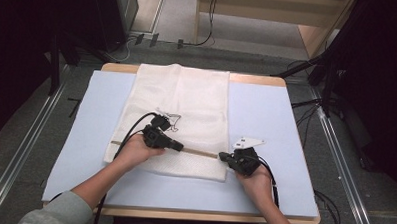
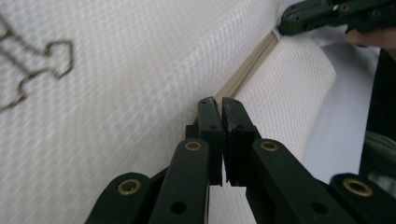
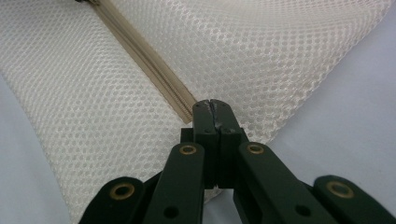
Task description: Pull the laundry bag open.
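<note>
A white mesh bag (image 1: 182,101) lies flat on the pale blue mat (image 1: 266,119), with a beige zipper (image 1: 200,152) running across its near end. My left gripper (image 1: 180,147) lies on the zipper line about midway along, its jaws closed to a thin slit at the zipper (image 2: 247,70); whatever they pinch is hidden behind the tips (image 2: 219,105). My right gripper (image 1: 221,156) is shut at the bag's right edge, its tips (image 3: 212,106) clamped where the zipper (image 3: 149,60) ends. The right gripper (image 2: 327,14) also appears far off in the left gripper view.
A dark outline drawing (image 1: 168,118) is printed on the bag just behind my left hand. The mat covers a wooden table (image 1: 257,79). Cables, floor rails and dark stands surround the table, with a wooden unit (image 1: 314,36) at the back right.
</note>
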Available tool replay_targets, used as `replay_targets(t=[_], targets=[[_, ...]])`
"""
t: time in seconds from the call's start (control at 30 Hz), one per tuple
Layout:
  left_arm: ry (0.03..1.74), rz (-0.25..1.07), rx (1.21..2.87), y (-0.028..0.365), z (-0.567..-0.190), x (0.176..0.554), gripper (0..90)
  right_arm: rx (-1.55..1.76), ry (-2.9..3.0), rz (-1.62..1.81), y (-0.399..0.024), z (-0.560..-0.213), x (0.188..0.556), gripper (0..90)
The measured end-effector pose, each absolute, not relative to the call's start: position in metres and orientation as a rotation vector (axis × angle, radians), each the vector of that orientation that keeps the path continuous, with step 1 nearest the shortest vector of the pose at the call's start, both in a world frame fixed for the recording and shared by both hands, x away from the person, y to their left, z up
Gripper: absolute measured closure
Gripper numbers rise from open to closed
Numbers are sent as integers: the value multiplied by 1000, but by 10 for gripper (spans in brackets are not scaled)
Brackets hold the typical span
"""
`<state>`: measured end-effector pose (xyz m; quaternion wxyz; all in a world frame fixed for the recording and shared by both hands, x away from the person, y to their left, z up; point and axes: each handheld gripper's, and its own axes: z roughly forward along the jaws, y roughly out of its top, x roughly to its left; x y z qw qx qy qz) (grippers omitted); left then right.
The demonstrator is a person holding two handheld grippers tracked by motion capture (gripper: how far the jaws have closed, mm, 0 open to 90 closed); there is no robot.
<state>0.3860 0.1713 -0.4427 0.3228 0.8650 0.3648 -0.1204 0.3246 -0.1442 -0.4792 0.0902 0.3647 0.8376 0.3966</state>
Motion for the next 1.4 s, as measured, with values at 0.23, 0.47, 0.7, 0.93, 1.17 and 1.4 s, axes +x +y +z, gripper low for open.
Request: replay_targets(t=[0.23,0.47,0.7,0.93,1.17,1.4], targets=[[1048,-331,2210,226,-439,388,889,1082,2495,1178,-144,-479,325,900],[1135,-267,2175,274,-436,383,889,1084,2506,1171,-144,-478,326,900],[1288,-159,2091,332,-434,377,889,1077,2519,1175,-145,-478,328,900],[1390,-144,1983,378,-441,367,888,1089,2549,1169,-145,-476,332,900],[1393,-134,1987,375,-442,364,887,1093,2584,1163,-146,-474,336,900],[1386,-136,1995,372,-441,352,886,1099,2607,1147,-148,-472,341,900]])
